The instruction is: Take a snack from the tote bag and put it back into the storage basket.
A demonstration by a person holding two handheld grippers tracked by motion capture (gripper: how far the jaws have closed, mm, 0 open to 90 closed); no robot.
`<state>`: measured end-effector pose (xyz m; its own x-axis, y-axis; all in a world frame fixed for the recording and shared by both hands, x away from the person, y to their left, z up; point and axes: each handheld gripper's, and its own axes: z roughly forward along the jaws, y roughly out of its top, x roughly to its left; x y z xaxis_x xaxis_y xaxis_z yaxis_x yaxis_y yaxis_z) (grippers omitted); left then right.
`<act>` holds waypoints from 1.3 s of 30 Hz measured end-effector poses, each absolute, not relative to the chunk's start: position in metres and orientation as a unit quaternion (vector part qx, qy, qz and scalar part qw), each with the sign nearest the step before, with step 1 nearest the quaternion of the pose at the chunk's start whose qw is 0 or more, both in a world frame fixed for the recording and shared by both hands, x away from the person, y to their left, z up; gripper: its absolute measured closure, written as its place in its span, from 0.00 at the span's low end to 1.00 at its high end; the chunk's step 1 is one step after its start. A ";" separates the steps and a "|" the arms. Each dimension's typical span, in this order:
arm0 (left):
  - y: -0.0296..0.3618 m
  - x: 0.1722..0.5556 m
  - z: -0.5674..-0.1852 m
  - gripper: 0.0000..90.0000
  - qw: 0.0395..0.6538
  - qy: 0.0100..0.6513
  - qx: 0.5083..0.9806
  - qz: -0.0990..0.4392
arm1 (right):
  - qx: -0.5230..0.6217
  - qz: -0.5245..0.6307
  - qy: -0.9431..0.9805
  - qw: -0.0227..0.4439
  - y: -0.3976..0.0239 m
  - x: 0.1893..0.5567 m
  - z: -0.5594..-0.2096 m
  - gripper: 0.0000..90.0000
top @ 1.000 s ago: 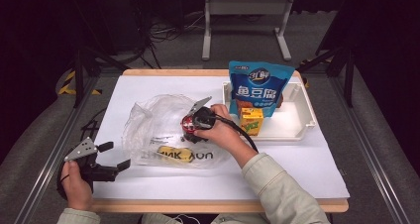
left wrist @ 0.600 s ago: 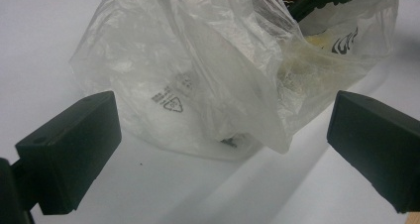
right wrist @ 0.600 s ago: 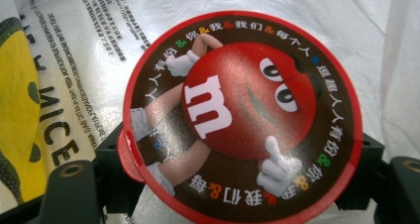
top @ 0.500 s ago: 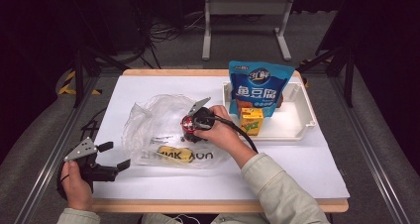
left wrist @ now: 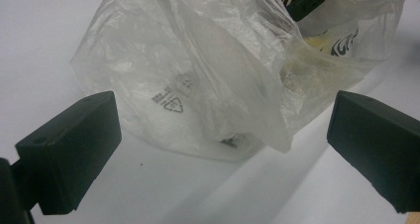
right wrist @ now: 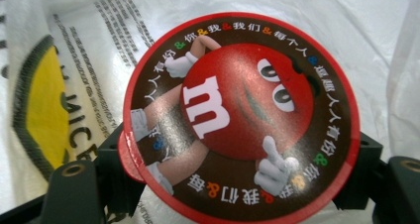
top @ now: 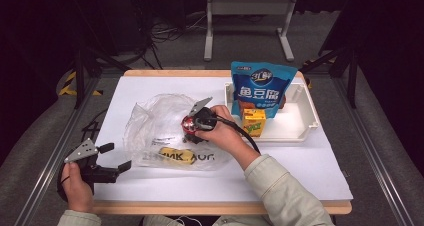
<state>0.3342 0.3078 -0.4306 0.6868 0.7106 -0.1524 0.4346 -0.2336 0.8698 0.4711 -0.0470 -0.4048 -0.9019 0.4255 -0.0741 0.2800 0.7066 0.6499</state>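
Right now the right gripper [top: 192,128] sits over the middle of the clear plastic bag [top: 160,121], which lies spread on the white table [top: 300,171], left of the tray [top: 300,131]. Between its jaws is a round candy tub [right wrist: 237,117] with a red rim and a red cartoon figure on its lid. In the right gripper view the lid faces the camera and hides most of both black fingers [right wrist: 74,189]; one shows low at the left edge of the tub, the other low at the right edge, so the tub lies squarely between them with its sides against them. The jaws have just closed a little, and they pinch the tub across its width. In the high view the tub [top: 190,123] shows as a red spot just left of the hand.

Meanwhile the left gripper [top: 115,158] rests at the near left of the table, just outside the bag's near left edge. Its fingers [left wrist: 69,149] stand spread wide, with nothing between them but bare table, and the crumpled bag [left wrist: 208,75] lies just beyond them.
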 end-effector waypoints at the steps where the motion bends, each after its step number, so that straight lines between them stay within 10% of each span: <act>1: 0.308 0.334 -0.431 0.01 0.496 0.370 0.773 0.139 | 0.190 0.332 0.917 0.111 -0.047 0.471 -0.403 0.28; 39: 0.309 0.333 -0.430 0.01 0.497 0.371 0.772 0.139 | 0.155 0.368 0.912 0.097 -0.047 0.440 -0.342 0.28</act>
<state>0.3334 0.3085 -0.4297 0.6858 0.7112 -0.1544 0.4351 -0.2307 0.8703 0.4404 -0.0470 -0.3424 -0.9333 0.3535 -0.0631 0.2108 0.6816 0.7007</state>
